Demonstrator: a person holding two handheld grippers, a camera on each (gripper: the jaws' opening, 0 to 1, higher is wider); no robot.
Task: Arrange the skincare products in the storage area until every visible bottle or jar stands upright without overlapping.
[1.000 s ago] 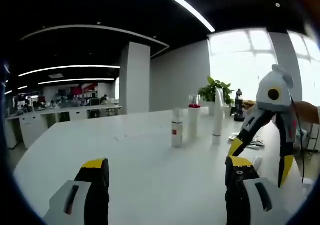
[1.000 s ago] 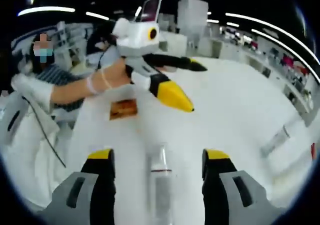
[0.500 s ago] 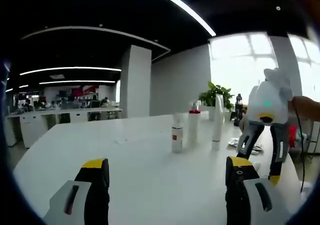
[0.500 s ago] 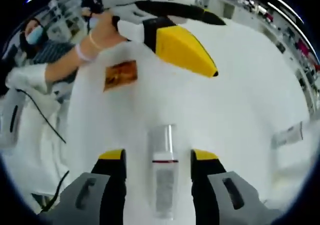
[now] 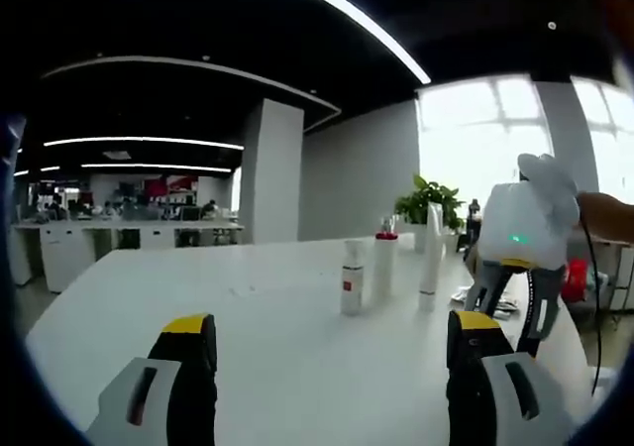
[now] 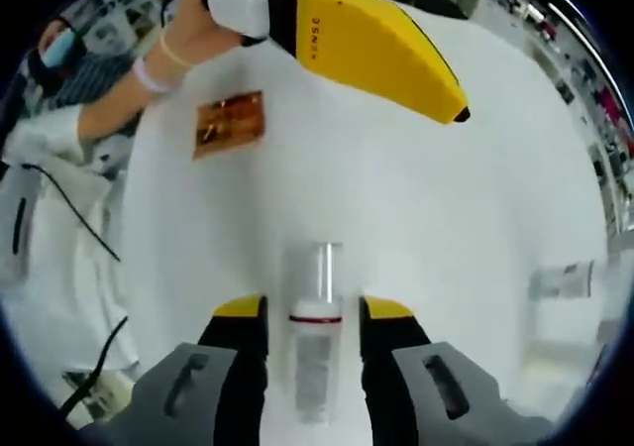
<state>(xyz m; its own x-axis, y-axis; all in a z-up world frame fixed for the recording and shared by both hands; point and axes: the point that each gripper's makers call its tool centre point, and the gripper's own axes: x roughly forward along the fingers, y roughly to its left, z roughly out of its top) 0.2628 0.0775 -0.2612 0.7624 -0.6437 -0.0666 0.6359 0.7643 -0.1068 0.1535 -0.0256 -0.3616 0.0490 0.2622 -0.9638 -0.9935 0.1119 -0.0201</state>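
Lying flat on the white table (image 6: 416,218), a clear-capped bottle (image 6: 316,337) sits between the right gripper (image 6: 313,312) jaws, which nearly touch it; whether they grip, I cannot tell. Left gripper (image 5: 332,332) is spread wide, three bottles (image 5: 386,268) upright at 12 o'clock

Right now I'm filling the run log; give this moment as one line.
right claw: closing around lying clear-capped bottle | left claw: open, empty | three white bottles upright

Label print on the lying bottle (image 6: 315,352), blurred
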